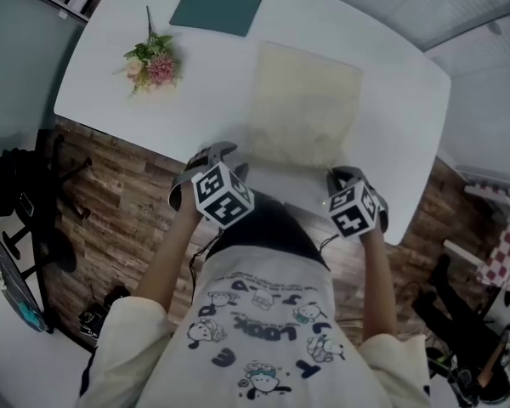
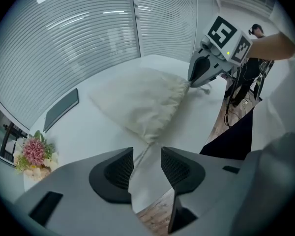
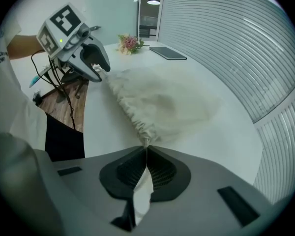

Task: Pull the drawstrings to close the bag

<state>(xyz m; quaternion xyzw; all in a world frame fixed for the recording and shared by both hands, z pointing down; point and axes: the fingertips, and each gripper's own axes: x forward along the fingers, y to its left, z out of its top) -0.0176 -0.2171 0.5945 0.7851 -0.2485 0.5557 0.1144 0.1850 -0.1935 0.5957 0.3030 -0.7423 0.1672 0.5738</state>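
A cream drawstring bag [image 1: 302, 104] lies flat on the white table [image 1: 110, 100], its gathered mouth along the near edge. My left gripper [image 1: 225, 153] is at the mouth's left corner. In the left gripper view its jaws [image 2: 147, 156] stand apart, and a thin drawstring [image 2: 143, 154] runs from the bag [image 2: 137, 102] between them without being pinched. My right gripper [image 1: 344, 175] is at the right corner. Seen from its own camera, the right gripper [image 3: 146, 154] is shut on the drawstring where it leaves the puckered corner of the bag [image 3: 162, 102].
A small bunch of pink flowers [image 1: 153, 62] lies at the table's far left, and a dark green pad [image 1: 217, 9] at the far edge. The table's near edge runs just under both grippers, with wooden floor below. A black chair [image 1: 34, 219] stands to the left.
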